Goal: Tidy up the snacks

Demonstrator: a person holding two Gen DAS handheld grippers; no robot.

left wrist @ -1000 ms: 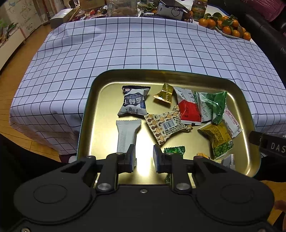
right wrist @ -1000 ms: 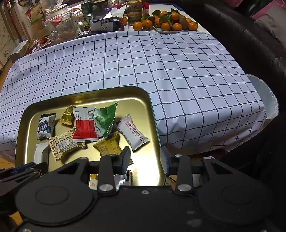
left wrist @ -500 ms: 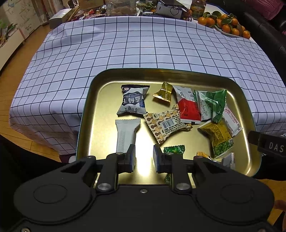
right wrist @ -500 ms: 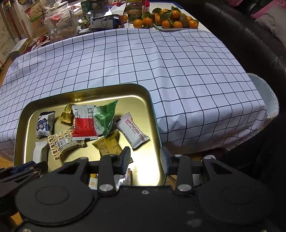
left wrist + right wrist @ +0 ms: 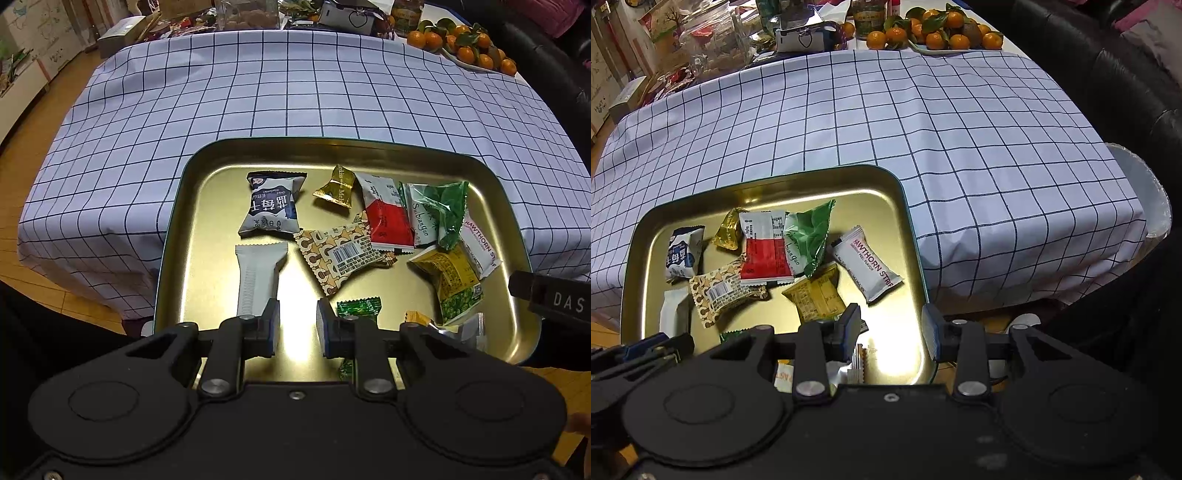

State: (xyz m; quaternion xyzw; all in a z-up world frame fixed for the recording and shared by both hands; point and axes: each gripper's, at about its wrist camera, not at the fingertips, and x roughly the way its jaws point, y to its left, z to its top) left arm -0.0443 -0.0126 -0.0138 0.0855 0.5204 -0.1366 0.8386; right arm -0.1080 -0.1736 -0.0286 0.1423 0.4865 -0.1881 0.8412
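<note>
1. While a jumble of wrapped snacks lies in a shallow gold-coloured metal tray (image 5: 207,206) at the near edge of a table under a white cloth with a dark grid (image 5: 258,92), the left gripper (image 5: 297,325) hangs low over the tray's near side, its fingers apart and nothing between them.

2. Just left of that gap lies a long white ribbed sachet (image 5: 258,273); just right of it, a small green candy wrapper (image 5: 358,306). Neither is touched, as far as the left wrist view shows.

3. Over the tray's right near corner the right gripper (image 5: 892,332) stands with its fingers set wide and empty, one over the tray floor and one beyond the rim.

4. Further in, the packets overlap: a navy-and-white biscuit pack (image 5: 271,206), a gold foil sweet (image 5: 336,186), a red-and-white packet (image 5: 386,212), a green-and-clear bag (image 5: 439,210), a tan patterned pack with a barcode (image 5: 343,254), a yellow-green pack (image 5: 450,280) and a white "Hawthorn Strip" bar (image 5: 868,266).

5. Every snack in sight is inside the tray and none lies on the cloth; that fits either snacks gathered in or a pile awaiting sorting, and the pictures do not settle which.

6. Any pick here would call for closing on one thin wrapper edge without dragging its neighbours, a judgement only.
</note>
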